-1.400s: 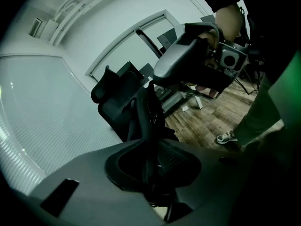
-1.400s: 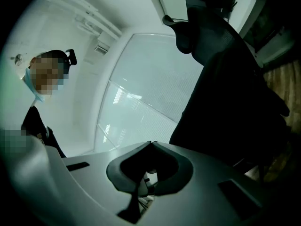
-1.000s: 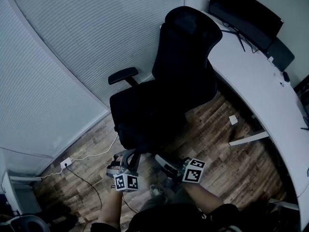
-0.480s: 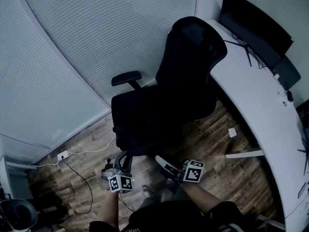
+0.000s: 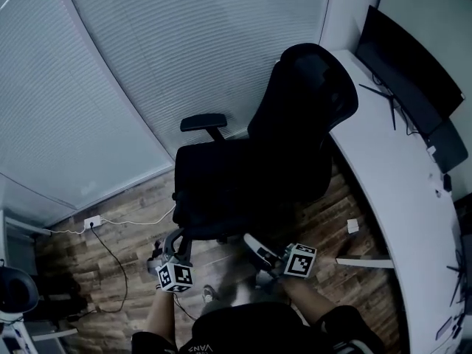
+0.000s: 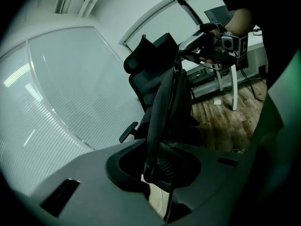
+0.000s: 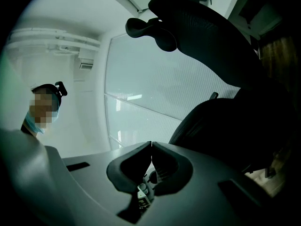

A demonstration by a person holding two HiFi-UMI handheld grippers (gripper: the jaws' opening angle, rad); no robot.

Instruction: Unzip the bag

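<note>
In the left gripper view a dark bag [image 6: 162, 105] with a zipper line along it stretches from my left gripper [image 6: 153, 171] up to my right gripper [image 6: 181, 48]. The left gripper's pads are shut on the bag's lower edge. The bag's top end hangs from the right gripper's tips by the zipper pull [image 6: 178, 62]. Seen from its own camera, my right gripper [image 7: 151, 147] has its jaws pressed together and the pull is hidden. In the head view my left gripper [image 5: 179, 238] and right gripper [image 5: 249, 240] hover low in front of the chair, and the bag cannot be made out there.
A black office chair [image 5: 251, 175] stands just beyond both grippers. A white desk [image 5: 398, 190] with a monitor [image 5: 413, 65] curves along the right. White cables and a wall socket [image 5: 92, 222] lie on the wood floor at the left, below the blinds [image 5: 184, 43].
The head view has swung, so the chair and desk sit further right. My left gripper has drifted left and lower, away from the right gripper, which has hardly moved.
</note>
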